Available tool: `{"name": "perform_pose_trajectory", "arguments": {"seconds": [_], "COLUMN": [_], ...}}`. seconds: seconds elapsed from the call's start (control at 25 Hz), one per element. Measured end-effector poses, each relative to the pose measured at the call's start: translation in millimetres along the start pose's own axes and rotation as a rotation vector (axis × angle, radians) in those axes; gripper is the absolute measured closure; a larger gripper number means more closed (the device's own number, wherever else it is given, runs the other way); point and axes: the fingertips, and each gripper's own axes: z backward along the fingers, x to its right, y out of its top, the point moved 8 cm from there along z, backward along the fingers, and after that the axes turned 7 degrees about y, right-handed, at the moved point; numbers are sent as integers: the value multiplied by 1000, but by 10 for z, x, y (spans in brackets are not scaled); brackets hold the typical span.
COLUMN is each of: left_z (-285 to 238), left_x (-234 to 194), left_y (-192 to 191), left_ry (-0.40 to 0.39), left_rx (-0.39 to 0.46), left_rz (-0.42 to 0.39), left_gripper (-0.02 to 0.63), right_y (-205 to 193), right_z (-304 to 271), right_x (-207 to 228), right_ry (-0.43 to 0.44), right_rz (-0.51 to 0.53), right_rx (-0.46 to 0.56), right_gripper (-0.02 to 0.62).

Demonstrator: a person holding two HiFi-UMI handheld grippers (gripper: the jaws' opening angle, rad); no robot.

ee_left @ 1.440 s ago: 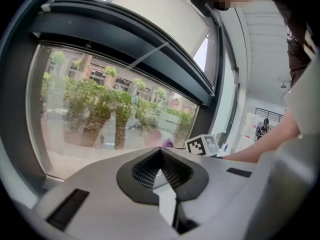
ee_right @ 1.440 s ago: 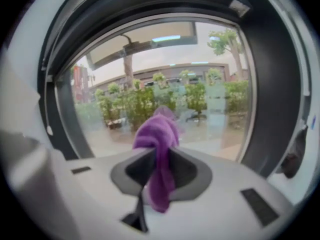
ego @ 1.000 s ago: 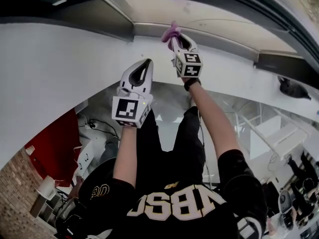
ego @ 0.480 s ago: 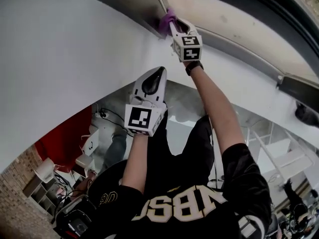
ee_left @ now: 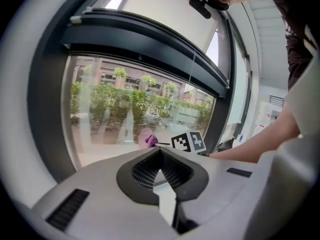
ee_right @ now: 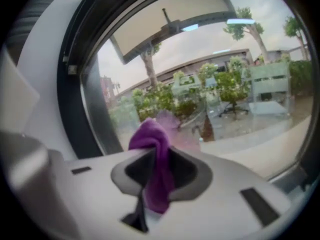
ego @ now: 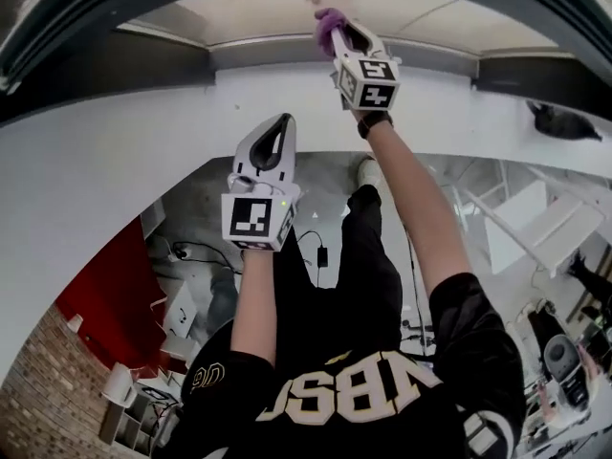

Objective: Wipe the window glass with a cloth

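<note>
**Cloth held at the lower part of the window glass**

The cloth (ee_right: 156, 156) is purple and bunched; the right gripper (ee_right: 158, 159) has its jaws clamped on it, so one end sticks out past the tips and the other hangs down behind them; the front end is at the window glass (ee_right: 220, 79), near the lower edge of the pane and not far from the dark frame (ee_right: 90, 104); a pale reflection of it shows right behind it on the glass. In the head view the right gripper (ego: 337, 32) is raised higher; the left gripper (ego: 281, 127) is below it, well apart from the cloth (ego: 327, 23). The left gripper (ee_left: 161, 154) has its jaws closed together with nothing between them.
</note>
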Motion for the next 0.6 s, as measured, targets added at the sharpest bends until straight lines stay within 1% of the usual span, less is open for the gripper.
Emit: {"name": "perform_pose_trajectory", "arguments": {"seconds": [0.08,0.2,0.28,0.36,0.4,0.48,0.6], "left_z": [-254,-593,-762,-889,-941,-1018,-1054], "left_x": [401,1063,1471,1815,1950,2150,2318], "left_y": [28,37,17,-29,-57,-115,-174], "left_ry": [-69,-181,-232,-283,-302,-325,-336], "left_rx": [12,19,14,4,-1,-3,-21], "left_rz": [0,-16,-41,-34,-25,-20,-18], "left_gripper": [583,583,583,583,583,583,583], "right_y": [87,180,197,181,173,171,215], "right_z": [412,1117,1523,1900,2059,2276,2399], "right_x": [541,1436,2023,2550,2761,3043,3159], "right_ry": [-76,-245,-365,-469,-506,-547,-542], "right_rz": [-34,-80,-108,-156,-180,-200,-181], "right_rx": [32,73,82,87,90,89,96], "right_gripper": [506,506,506,506,506,506,506]}}
